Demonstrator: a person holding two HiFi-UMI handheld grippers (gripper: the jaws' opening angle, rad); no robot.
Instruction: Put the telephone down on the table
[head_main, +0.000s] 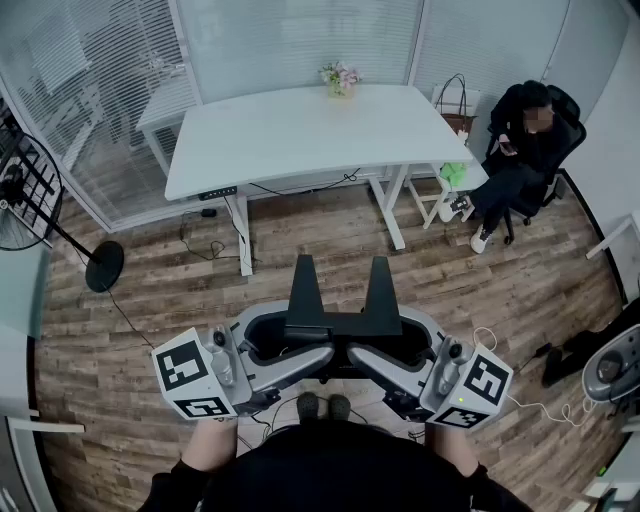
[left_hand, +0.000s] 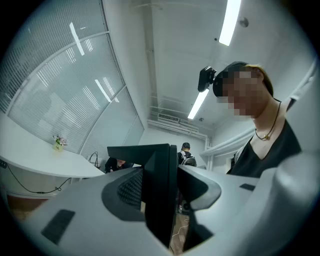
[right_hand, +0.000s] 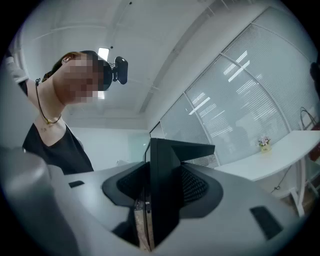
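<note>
I hold a flat black thing with two prongs pointing away from me, apparently the telephone (head_main: 340, 322), at waist height over the wooden floor. My left gripper (head_main: 305, 350) clamps its left end and my right gripper (head_main: 378, 350) its right end, so the two face each other. In the left gripper view the black plate (left_hand: 159, 190) stands edge-on between the grey jaws and their mesh pads. The right gripper view shows the same plate (right_hand: 165, 190) the same way. The white table (head_main: 300, 135) stands a few steps ahead of me.
A small vase of flowers (head_main: 340, 78) sits at the table's far edge. A person sits in a black chair (head_main: 520, 150) to the table's right, by a stool and a bag (head_main: 455, 100). A standing fan (head_main: 30, 190) is at the left. Cables lie on the floor.
</note>
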